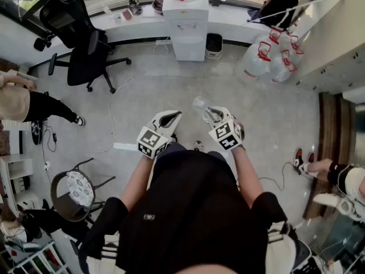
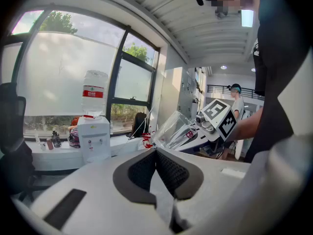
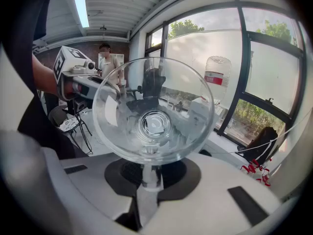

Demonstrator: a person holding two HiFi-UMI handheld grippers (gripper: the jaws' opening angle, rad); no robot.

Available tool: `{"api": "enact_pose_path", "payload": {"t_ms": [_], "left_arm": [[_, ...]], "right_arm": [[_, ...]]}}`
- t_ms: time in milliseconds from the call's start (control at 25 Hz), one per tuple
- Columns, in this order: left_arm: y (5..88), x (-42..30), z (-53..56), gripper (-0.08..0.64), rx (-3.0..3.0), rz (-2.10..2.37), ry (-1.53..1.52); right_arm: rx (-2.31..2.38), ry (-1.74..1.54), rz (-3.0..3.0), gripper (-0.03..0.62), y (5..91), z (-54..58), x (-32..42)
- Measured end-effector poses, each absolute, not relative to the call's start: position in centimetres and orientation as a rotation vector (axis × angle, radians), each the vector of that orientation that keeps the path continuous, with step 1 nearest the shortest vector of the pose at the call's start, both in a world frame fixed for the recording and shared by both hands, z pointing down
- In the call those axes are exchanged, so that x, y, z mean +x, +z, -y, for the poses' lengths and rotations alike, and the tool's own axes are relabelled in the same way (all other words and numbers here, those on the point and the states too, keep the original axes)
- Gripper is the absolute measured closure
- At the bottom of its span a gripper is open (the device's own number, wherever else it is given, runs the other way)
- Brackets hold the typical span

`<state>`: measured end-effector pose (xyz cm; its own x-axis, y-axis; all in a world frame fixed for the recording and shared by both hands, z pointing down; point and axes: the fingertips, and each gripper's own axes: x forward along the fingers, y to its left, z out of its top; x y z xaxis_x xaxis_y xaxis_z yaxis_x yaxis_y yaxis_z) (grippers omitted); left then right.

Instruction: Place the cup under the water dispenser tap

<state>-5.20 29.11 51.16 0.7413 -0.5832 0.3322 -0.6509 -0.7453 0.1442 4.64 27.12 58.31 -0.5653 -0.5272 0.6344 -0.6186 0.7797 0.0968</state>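
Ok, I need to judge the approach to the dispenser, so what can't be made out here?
Water dispenser taps: too small in the head and left gripper views.
Dispenser front, right gripper view: blurred behind the cup.
Right gripper hold on the cup, head view: under its own body.

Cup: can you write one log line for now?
right tool: shut on cup | left tool: shut, empty | water dispenser: across room, not reached

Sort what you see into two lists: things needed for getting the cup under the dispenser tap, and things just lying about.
Belongs to the job: clear cup, right gripper clamped on it, water dispenser.
Just lying about: black office chair, spare water bottles, patterned chair.
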Motion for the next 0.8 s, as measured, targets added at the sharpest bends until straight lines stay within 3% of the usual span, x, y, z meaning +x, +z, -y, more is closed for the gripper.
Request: {"api": "enact_pose_path", "payload": {"t_ms": [800], "left_arm": [[52.1,-5.6,-32.9,0.560,2.676,1.008,0.383]], "right_arm": [[0.883,0.157,2.303,0.557,57.4,-30.0,5.8]]}}
